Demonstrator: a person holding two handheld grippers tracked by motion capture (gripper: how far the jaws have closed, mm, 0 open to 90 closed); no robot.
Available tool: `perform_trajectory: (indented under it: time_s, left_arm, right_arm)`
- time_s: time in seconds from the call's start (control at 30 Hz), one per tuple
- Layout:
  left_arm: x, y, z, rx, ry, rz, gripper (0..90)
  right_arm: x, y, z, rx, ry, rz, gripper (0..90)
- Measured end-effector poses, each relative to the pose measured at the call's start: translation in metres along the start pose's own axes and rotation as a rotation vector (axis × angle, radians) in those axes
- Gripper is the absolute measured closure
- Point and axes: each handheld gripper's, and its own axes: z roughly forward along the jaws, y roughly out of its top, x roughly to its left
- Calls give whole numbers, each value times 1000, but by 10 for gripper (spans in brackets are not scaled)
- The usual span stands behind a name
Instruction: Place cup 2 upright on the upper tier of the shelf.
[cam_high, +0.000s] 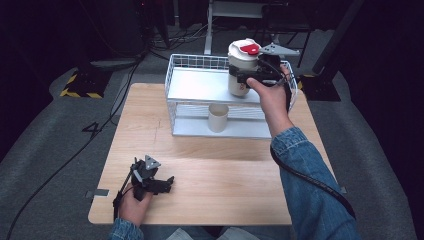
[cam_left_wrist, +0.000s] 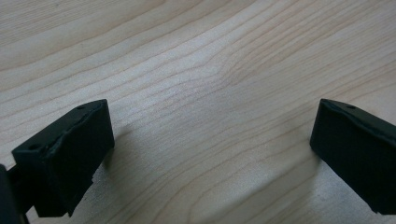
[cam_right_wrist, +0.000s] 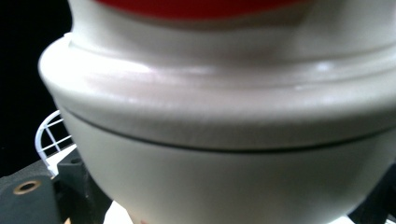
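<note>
A cream lidded cup (cam_high: 242, 65) with a red tab on its lid stands upright at the right end of the white wire rack's (cam_high: 195, 86) top shelf. My right gripper (cam_high: 248, 76) is shut on its body from the right. In the right gripper view the cup (cam_right_wrist: 224, 140) is very close, its lid rim across the middle. A second cream cup (cam_high: 218, 118), without a lid, stands on the rack's lower shelf. My left gripper (cam_high: 165, 184) rests low over the wooden table (cam_high: 200, 170) near its front left, open, with bare wood between its fingers (cam_left_wrist: 70, 154).
The rack stands at the table's back edge, with a raised wire rim around its top shelf. Cables and a yellow-black marked base lie on the grey floor to the left. White paper shows at the bottom edge of the high view.
</note>
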Motion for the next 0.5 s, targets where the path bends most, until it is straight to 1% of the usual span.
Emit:
perform_trajectory:
  time_s: [0.17,0.27,0.4,0.5]
  left_arm:
    - [0,0,0,0,0,0,1]
    - [0,0,0,-1,0,0,1]
    - [0,0,0,-1,1,0,1]
    - [0,0,0,-1,0,0,1]
  right_arm:
    - [1,1,12,-7,-1,6,103]
    - [2,0,19,0,-3,15,103]
    - [1,-2,24,3,-6,30,103]
    - [0,-4,28,11,-11,28,103]
